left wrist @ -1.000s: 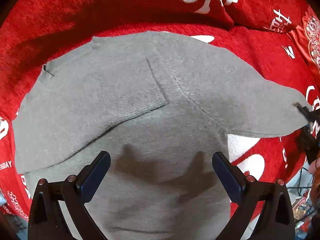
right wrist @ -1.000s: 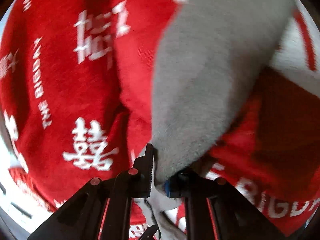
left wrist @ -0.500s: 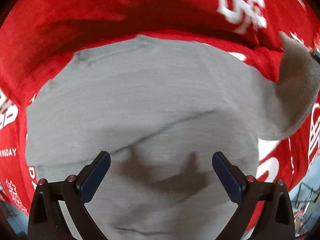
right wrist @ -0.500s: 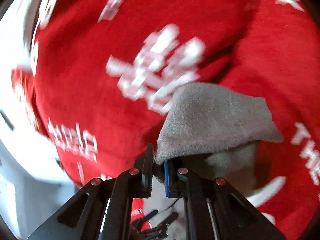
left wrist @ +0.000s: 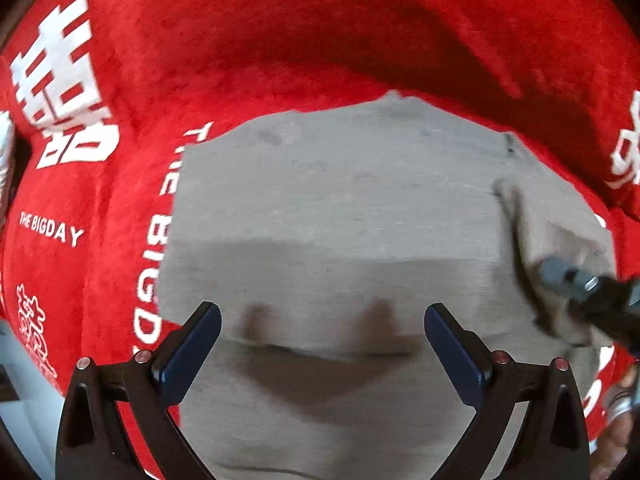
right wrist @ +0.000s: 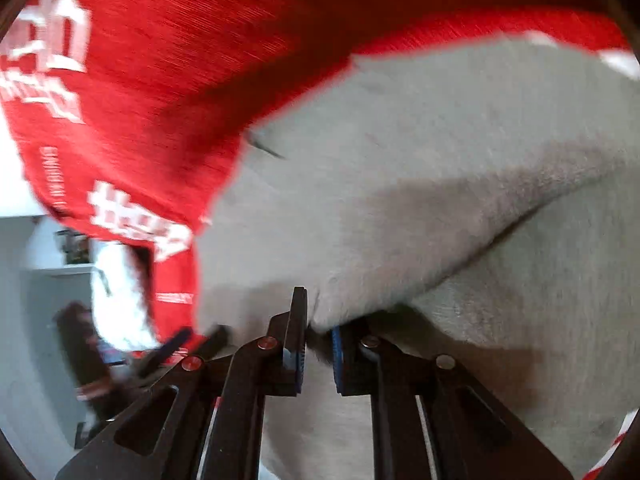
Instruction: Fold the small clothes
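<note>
A grey knit garment point(left wrist: 340, 200) lies flat on a red cover point(left wrist: 280, 40). My left gripper point(left wrist: 320, 316) hovers open over the garment's near part, nothing between its fingers. At the right edge of the left wrist view, my right gripper point(left wrist: 580, 284) holds a sleeve flap point(left wrist: 560, 220) folded in over the garment's body. In the right wrist view, my right gripper point(right wrist: 318, 316) pinches the flap's edge point(right wrist: 400, 260) above the grey garment point(right wrist: 460, 128). Its jaws are opening, with the fabric still between the pads.
The red plush cover point(right wrist: 180, 80) has white characters and the words "THE BIGDAY" point(left wrist: 52, 232). A hand point(left wrist: 616, 432) shows at the lower right. Beyond the cover's left edge are pale furniture point(right wrist: 40, 280) and dark blurred clutter point(right wrist: 80, 340).
My right gripper has swung the sleeve from out over the red cover back onto the garment's body. The left gripper has slid sideways over the garment and stayed open.
</note>
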The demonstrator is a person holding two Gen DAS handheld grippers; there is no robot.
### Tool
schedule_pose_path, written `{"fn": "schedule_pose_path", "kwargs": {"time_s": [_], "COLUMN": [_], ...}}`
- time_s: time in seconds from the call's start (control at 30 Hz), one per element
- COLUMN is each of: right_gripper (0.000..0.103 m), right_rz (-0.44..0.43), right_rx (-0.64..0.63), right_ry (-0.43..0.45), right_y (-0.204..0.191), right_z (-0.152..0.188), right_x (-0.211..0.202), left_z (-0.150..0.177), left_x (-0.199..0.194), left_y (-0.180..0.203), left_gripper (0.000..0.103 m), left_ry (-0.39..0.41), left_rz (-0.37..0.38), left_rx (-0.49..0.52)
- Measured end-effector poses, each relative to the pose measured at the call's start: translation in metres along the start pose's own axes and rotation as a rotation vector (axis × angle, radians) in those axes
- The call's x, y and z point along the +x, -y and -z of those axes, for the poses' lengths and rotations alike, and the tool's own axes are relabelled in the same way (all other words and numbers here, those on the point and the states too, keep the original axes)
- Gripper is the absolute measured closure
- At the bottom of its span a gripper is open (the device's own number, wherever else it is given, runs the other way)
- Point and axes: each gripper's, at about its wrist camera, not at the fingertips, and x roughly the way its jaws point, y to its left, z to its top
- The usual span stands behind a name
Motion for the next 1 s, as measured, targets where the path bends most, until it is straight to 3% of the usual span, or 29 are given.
{"fn": "schedule_pose_path", "kwargs": {"time_s": [0.03, 0.17, 0.27, 0.33, 0.37, 0.43, 0.57, 0.7, 0.8, 0.87, 0.93, 1.0], "right_gripper": [0.089, 0.057, 0.057, 0.065, 0.087, 0.093, 0.093, 0.093, 0.09, 0.09, 0.081, 0.055], "right_rz": [-0.012, -0.041, -0.068, -0.056, -0.022, 0.023, 0.05, 0.176, 0.261, 0.307, 0.283, 0.265], "right_rx": [0.027, 0.12, 0.251, 0.271, 0.231, 0.086, -0.211, -0.482, -0.551, -0.573, -0.552, -0.501], "right_ry": [0.008, 0.147, 0.222, 0.243, 0.255, 0.262, 0.166, 0.004, -0.104, -0.129, -0.121, -0.093], "right_y": [0.003, 0.019, 0.034, 0.032, 0.02, -0.013, -0.081, -0.135, -0.129, -0.118, -0.115, -0.109], "right_z": [0.003, 0.009, -0.002, -0.014, -0.023, -0.031, -0.026, 0.004, 0.024, 0.031, 0.036, 0.035], "right_x": [-0.003, -0.034, -0.042, -0.041, -0.039, -0.032, -0.001, 0.059, 0.083, 0.085, 0.073, 0.059], "left_z": [-0.001, 0.0, 0.0, -0.002, -0.002, -0.001, 0.001, 0.007, 0.011, 0.013, 0.014, 0.013], "left_x": [0.001, 0.008, 0.008, 0.009, 0.007, 0.003, 0.002, 0.002, 0.002, 0.002, 0.002, 0.004], "left_y": [-0.002, -0.012, -0.018, -0.021, -0.024, -0.03, -0.053, -0.072, -0.084, -0.087, -0.086, -0.081], "left_gripper": [0.001, 0.001, 0.001, 0.001, 0.001, 0.001, 0.001, 0.001, 0.001, 0.001, 0.001, 0.001], "left_ry": [-0.002, -0.01, -0.006, 0.001, 0.004, 0.011, 0.021, 0.021, 0.018, 0.016, 0.014, 0.008], "left_rz": [0.001, 0.024, 0.049, 0.063, 0.072, 0.088, 0.11, 0.114, 0.122, 0.13, 0.146, 0.175], "left_rx": [-0.004, -0.03, -0.043, -0.053, -0.06, -0.078, -0.12, -0.155, -0.184, -0.189, -0.186, -0.181]}}
